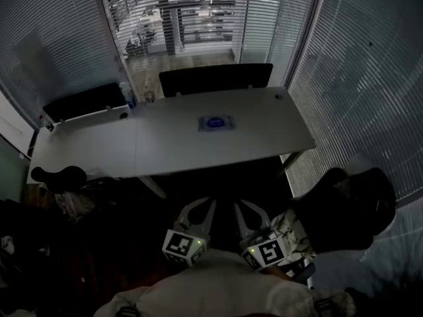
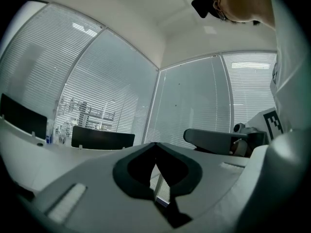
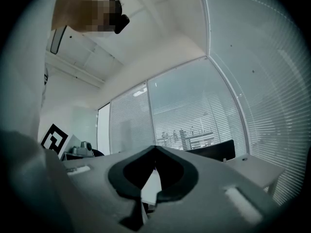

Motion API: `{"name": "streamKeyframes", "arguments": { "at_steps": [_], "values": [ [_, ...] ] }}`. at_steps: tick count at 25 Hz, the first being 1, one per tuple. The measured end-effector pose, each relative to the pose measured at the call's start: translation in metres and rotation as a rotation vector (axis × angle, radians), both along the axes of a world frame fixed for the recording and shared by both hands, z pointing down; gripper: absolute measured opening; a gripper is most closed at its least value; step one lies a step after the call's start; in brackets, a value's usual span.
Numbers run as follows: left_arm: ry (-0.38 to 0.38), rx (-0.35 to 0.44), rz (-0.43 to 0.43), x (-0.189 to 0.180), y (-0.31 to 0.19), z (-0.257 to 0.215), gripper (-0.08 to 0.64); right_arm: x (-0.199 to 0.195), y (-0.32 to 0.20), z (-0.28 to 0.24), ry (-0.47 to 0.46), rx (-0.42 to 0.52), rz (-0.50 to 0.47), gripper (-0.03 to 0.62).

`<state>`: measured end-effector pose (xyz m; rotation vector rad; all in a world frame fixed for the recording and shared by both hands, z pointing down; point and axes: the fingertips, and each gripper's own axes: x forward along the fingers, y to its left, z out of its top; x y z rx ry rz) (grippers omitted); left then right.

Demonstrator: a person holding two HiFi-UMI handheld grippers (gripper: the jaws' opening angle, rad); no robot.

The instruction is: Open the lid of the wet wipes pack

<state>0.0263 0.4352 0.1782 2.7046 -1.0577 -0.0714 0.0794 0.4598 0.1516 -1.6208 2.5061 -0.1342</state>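
White worktop (image 1: 165, 147) mid-room; slatted blinds (image 1: 59, 38) left, far, right; black chairs (image 1: 215, 79) far side; dark floor (image 1: 225, 183) near.

Left gripper (image 1: 200, 210) near 7 o'clock, right gripper (image 1: 249, 210) near 5 o'clock, side by side, pointing toward 12 o'clock, jaws closed, empty

Counter (image 1: 165, 147): long, white, with a seam across its top. Chair back (image 1: 215, 79): black, at the counter's far edge, about midway along it. Second black chair back (image 1: 84, 102): at the far edge towards the left end. Small bottle (image 1: 125, 92): upright near the far edge, between the two chair backs; its detail is too small to tell. Office chair (image 1: 347, 210): black, off the counter's near right corner. Dark rounded chair part (image 1: 58, 174): at the near left corner. Slatted blinds (image 1: 370, 78): closed over the glass walls.
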Motion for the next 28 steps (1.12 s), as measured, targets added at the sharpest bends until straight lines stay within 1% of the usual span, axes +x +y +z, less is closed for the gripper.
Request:
{"name": "streamKeyframes", "arguments": {
  "at_steps": [3, 8, 10, 14, 17, 20, 23, 28],
  "values": [
    [-0.001, 0.006, 0.002, 0.005, 0.000, -0.001, 0.003, 0.004, 0.001, 0.000, -0.002, 0.000, 0.000, 0.000],
    [0.006, -0.004, 0.002, 0.012, 0.002, 0.003, 0.003, 0.010, 0.001, 0.008, 0.017, -0.024, 0.007, 0.000],
    [0.011, -0.012, -0.005, 0.013, 0.001, 0.004, 0.003, 0.011, -0.001, 0.007, 0.016, -0.016, -0.002, 0.000],
    [-0.004, -0.003, -0.025, 0.007, -0.003, 0.002, 0.002, 0.011, -0.006, 0.013, 0.008, -0.039, -0.006, 0.000],
    [-0.011, -0.015, -0.045, -0.001, -0.010, 0.006, 0.003, 0.003, -0.013, 0.014, 0.027, -0.035, -0.033, 0.000],
    [-0.015, -0.023, -0.056, -0.007, -0.021, 0.012, 0.003, -0.004, -0.024, 0.014, 0.031, -0.028, -0.050, 0.000],
    [-0.012, -0.025, -0.060, -0.011, -0.039, 0.018, 0.003, -0.006, -0.041, 0.019, 0.016, -0.031, -0.041, 0.000],
    [-0.012, -0.042, -0.047, -0.011, -0.083, 0.029, 0.003, -0.007, -0.085, 0.031, 0.029, -0.043, -0.030, 0.000]
  ]
}}
